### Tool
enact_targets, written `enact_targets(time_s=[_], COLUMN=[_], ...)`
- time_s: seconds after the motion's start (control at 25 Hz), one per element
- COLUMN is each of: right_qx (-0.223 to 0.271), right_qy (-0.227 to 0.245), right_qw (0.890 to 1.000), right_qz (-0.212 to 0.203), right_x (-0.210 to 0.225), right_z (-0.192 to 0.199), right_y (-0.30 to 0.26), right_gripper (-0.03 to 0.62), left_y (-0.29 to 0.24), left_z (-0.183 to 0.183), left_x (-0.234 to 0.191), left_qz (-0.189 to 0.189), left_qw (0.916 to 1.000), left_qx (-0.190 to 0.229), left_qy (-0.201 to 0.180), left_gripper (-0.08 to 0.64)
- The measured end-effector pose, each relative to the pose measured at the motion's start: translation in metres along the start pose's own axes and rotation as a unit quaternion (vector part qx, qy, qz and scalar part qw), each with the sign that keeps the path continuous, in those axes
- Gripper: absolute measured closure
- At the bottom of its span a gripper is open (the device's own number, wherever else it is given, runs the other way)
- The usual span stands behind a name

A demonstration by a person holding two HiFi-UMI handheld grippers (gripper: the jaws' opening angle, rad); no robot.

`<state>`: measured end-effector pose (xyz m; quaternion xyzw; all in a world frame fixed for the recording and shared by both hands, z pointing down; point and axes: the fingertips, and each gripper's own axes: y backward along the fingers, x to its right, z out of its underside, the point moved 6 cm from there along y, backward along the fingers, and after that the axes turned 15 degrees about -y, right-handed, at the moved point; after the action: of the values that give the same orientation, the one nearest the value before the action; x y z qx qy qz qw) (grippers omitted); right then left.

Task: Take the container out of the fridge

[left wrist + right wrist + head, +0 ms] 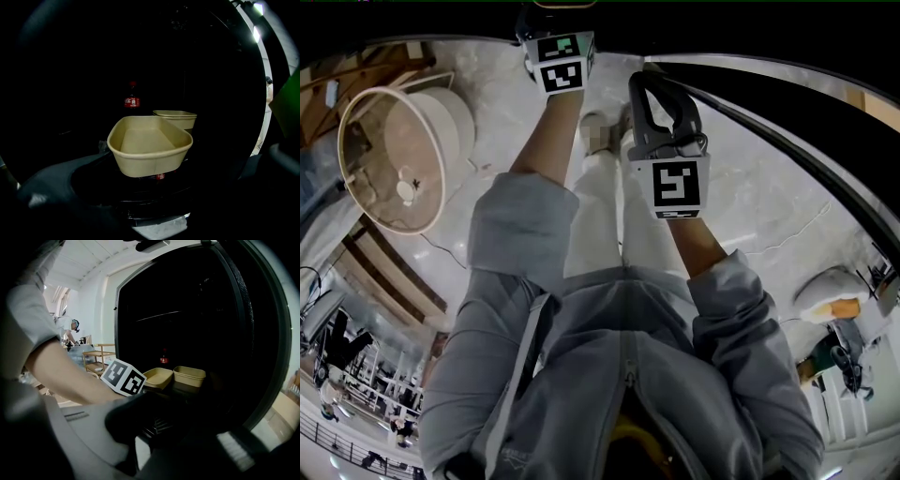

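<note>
An open tan container [150,150] sits on a shelf inside the dark fridge [187,310]. A second tan container [176,117] stands just behind it to the right. My left gripper [183,183] reaches into the fridge with its jaws spread wide. The open container lies ahead between them and neither jaw touches it. In the right gripper view both containers [159,377] [189,375] show beyond the left gripper's marker cube [124,377]. My right gripper [164,437] hangs back outside the fridge, open and holding nothing. In the head view it [661,103] is to the right of the left gripper's cube [561,61].
A cola bottle [132,101] stands at the back of the shelf. On the marble floor [750,197] to my left is a round beige bin [394,155]. A wooden trolley [96,357] and a person [72,326] are far off to the left.
</note>
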<state>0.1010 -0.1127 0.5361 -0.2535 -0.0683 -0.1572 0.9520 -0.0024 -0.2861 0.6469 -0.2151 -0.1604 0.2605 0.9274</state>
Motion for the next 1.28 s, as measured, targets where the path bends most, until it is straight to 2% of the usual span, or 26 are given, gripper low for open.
enact_targets(time_s=[0.24, 0.52, 0.96, 1.28], right_qx=[-0.006, -0.005, -0.012, -0.004], right_qy=[-0.002, 0.0, 0.002, 0.006], right_qw=[1.0, 1.0, 1.0, 1.0], right_qz=[0.005, 0.005, -0.001, -0.003], right_x=[0.001, 0.006, 0.005, 0.002], right_z=[0.006, 0.002, 0.004, -0.013], right_y=[0.003, 0.008, 0.007, 0.007], right_gripper=[0.592, 0.592, 0.592, 0.592], left_y=[0.003, 0.015, 0.037, 0.083], left_z=[0.002, -0.004, -0.006, -0.015], left_x=[-0.004, 0.005, 0.011, 0.02], left_qz=[0.002, 0.002, -0.007, -0.005], left_qw=[1.0, 0.9998, 0.9992, 0.9986], left_qx=[-0.004, 0.013, 0.04, 0.052], left_qy=[-0.009, 0.016, -0.004, 0.01], left_gripper=[0.094, 0.106, 0.118, 0.118])
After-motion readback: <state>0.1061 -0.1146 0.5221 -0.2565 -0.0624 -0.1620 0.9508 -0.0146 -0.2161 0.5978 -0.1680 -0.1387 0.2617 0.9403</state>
